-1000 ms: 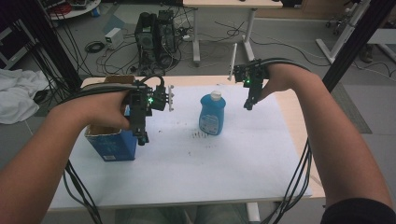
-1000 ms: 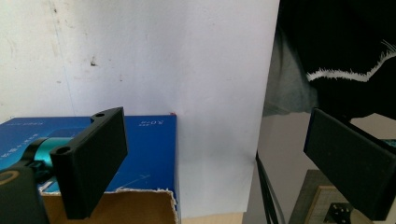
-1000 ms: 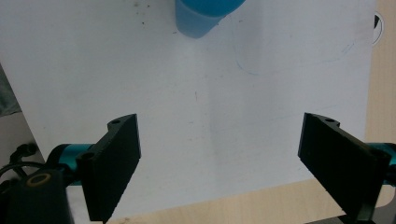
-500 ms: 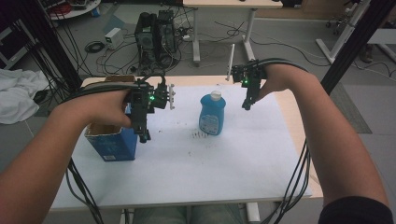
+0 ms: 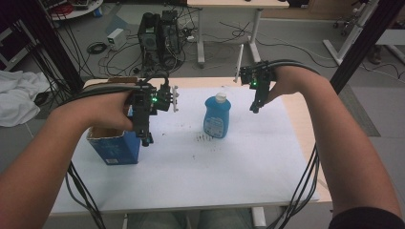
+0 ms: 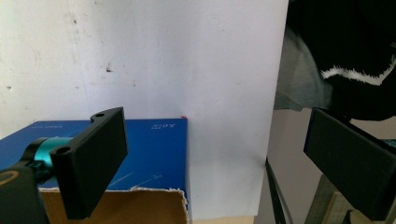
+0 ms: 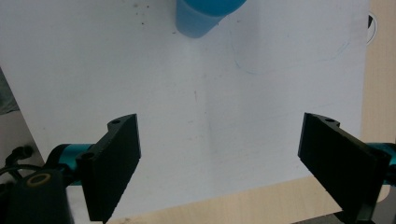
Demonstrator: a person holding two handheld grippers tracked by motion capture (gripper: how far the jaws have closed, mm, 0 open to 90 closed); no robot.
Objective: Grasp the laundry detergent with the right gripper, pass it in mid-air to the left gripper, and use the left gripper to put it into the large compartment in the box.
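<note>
From above, our left gripper hovers over the open blue cardboard box at the left, and the right gripper hangs beside the blue plastic dish-soap bottle mid-table. In the left gripper view, jaws spread over the box. In the right gripper view, jaws spread, the bottle beyond; we judge we're approaching and must next close in on it.

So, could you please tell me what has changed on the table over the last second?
Very little. The left gripper has eased slightly toward the far side above the blue box, jaws open. The right gripper hovers as before, right of the blue bottle, also open. Nothing was gripped or released; box and bottle have not moved on the white sheet.
</note>
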